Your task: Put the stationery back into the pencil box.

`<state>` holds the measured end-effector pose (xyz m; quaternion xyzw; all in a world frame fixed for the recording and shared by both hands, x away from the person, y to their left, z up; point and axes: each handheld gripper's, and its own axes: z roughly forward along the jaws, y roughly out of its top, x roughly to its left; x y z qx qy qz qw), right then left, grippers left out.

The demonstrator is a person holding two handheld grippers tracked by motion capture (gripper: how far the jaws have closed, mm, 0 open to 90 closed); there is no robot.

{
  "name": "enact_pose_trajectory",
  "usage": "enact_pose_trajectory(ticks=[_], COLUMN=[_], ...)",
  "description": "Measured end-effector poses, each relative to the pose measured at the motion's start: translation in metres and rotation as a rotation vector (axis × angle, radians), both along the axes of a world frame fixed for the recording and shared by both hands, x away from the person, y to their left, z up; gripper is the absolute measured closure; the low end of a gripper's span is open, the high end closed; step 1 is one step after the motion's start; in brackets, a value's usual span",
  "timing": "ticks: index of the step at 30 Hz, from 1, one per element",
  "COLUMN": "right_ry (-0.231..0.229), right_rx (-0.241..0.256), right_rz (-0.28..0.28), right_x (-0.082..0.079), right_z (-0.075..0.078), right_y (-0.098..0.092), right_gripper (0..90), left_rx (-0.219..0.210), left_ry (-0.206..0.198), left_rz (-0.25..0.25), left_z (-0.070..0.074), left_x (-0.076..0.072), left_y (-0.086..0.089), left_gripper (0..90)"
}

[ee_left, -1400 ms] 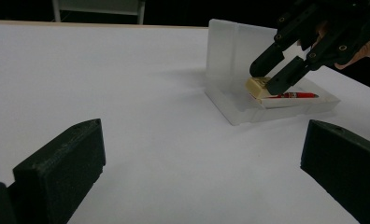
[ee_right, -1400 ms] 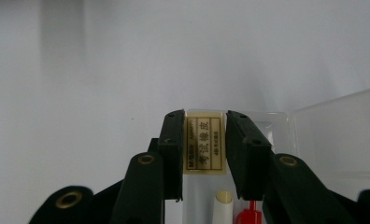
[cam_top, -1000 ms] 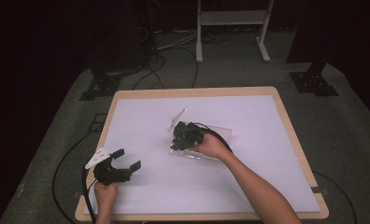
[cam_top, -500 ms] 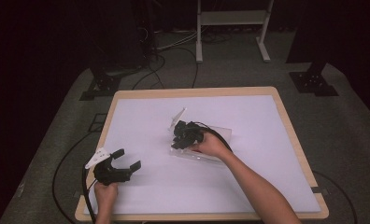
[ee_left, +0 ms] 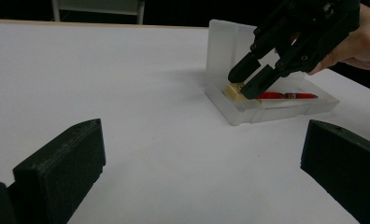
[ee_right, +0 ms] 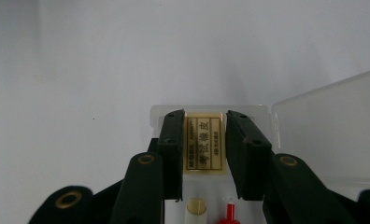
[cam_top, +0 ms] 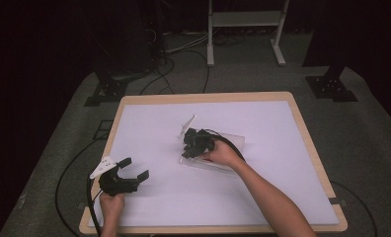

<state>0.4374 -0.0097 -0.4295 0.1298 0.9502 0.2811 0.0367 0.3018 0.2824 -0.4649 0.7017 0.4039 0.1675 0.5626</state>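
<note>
Nothing has shifted since the earlier frames: right gripper (ee_right: pixel 204 144) stays clamped on the eraser (ee_right: pixel 204 143) (cream, printed label) at the end of the clear case (ee_left: pixel 241 112), red pen (ee_left: pixel 286 95) beside it. Left gripper (cam_top: pixel 129 171), jaws wide, rests at seven o'clock on the desk (cam_top: pixel 282 128).

The white worktop (cam_top: pixel 282 148) with its pale wooden rim stands on grey carpet (cam_top: pixel 371 133). At twelve o'clock beyond it stands a white metal frame (cam_top: pixel 245 19); black cables (cam_top: pixel 169 64) trail at eleven o'clock, and black stand bases sit at ten (cam_top: pixel 107 91) and two o'clock (cam_top: pixel 330 89).
</note>
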Motion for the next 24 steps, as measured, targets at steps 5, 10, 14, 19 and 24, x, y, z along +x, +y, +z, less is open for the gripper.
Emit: enact_pose_trajectory(ticks=[5,10,14,19,24], right_ry=[0.004,0.008,0.012,0.018,0.020], right_rx=[-0.006,-0.010,-0.008,-0.009,-0.011], right_rz=[0.001,-0.006,-0.006,-0.004,0.000], right_x=[0.0010,0.0018,0.0027,0.0034,0.0042], right_z=[-0.0020,-0.0034,-0.0048,-0.0066,-0.0078], right_y=[0.0009,0.0008,0.0012,0.0021,0.0031], right_gripper=[67.4,67.4,67.3,67.3,67.2], left_rx=[0.001,0.001,0.001,0.002,0.001], left_ry=[-0.002,-0.003,-0.002,-0.002,-0.002], left_rz=[-0.002,-0.003,-0.002,-0.002,-0.002], left_z=[0.0000,0.0001,0.0001,0.0000,0.0000], left_x=[-0.0001,-0.0003,-0.0002,-0.0001,0.0000], left_y=[-0.0001,-0.0003,-0.0002,-0.0001,0.0001], left_gripper=[0.0,0.0,0.0,0.0,0.0])
